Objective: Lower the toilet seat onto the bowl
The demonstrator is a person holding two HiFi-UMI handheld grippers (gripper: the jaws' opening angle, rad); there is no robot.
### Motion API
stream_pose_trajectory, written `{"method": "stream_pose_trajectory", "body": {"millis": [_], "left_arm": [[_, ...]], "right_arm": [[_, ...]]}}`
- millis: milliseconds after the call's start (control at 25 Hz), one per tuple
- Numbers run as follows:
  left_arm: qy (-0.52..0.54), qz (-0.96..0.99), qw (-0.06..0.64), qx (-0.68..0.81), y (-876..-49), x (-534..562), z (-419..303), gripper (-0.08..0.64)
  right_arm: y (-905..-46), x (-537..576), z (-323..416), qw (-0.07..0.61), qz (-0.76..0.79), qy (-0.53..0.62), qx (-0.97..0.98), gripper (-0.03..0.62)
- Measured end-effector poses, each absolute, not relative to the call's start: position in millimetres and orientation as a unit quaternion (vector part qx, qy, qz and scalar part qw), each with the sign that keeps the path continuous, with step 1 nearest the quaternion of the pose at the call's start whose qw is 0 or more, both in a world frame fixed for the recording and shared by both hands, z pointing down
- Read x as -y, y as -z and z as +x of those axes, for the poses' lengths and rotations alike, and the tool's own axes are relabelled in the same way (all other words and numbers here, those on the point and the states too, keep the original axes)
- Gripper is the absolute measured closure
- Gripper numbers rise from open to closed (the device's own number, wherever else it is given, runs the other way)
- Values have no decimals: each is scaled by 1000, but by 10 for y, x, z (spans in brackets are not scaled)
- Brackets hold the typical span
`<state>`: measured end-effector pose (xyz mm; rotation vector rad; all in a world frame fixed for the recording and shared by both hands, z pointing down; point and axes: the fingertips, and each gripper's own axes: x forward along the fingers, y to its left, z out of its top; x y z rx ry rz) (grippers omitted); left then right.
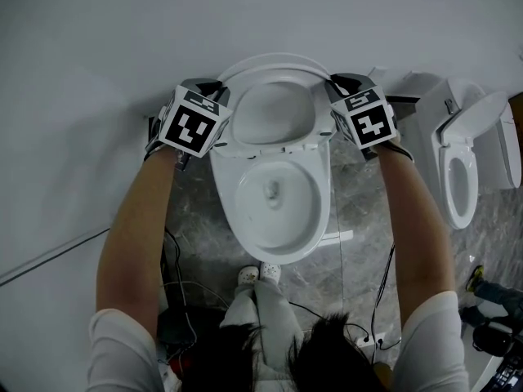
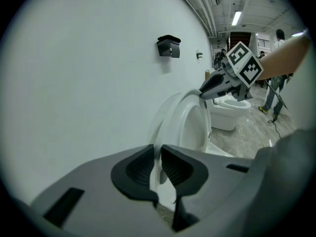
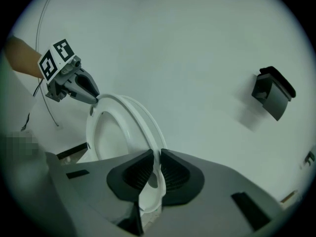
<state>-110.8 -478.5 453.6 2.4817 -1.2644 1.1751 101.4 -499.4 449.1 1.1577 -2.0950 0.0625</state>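
The seat (image 1: 321, 104) stood raised behind the bowl (image 1: 245, 219). My left gripper (image 1: 219, 90) and right gripper (image 1: 333, 82) each pinched its thin rim, one on either side. I judged it stiff, light, glossy plastic on a hinge, so a slip would have let it slam.

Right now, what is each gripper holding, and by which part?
Both clamp the raised toilet seat: left gripper on its left rim, right gripper on its right rim.
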Motion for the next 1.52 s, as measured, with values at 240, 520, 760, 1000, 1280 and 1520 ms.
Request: {"method": "stream_pose_trajectory", "body": {"millis": [240, 520, 760, 1000, 1280, 1520], "left_arm": [[-383, 832, 54, 398, -4465, 4602, -1061, 505], [-382, 840, 56, 382, -4444, 4423, -1042, 503], [-387, 848, 59, 357, -4441, 4237, -1027, 499], [-399, 856, 58, 323, -4442, 4071, -1006, 495], [-412, 870, 54, 266, -4480, 3884, -984, 492], [-396, 881, 67, 250, -4479, 3738, -946, 483]], "right_arm": [[-4452, 4803, 1025, 382, 444, -8, 811, 529], [-4447, 4616, 1040, 402, 443, 5, 801, 526], [-4456, 4439, 1044, 429, 433, 8, 793, 525], [-4456, 4279, 1057, 465, 422, 25, 778, 520], [-4487, 4083, 1066, 487, 402, 44, 774, 523], [-4494, 3928, 1106, 485, 386, 47, 783, 526]]}}
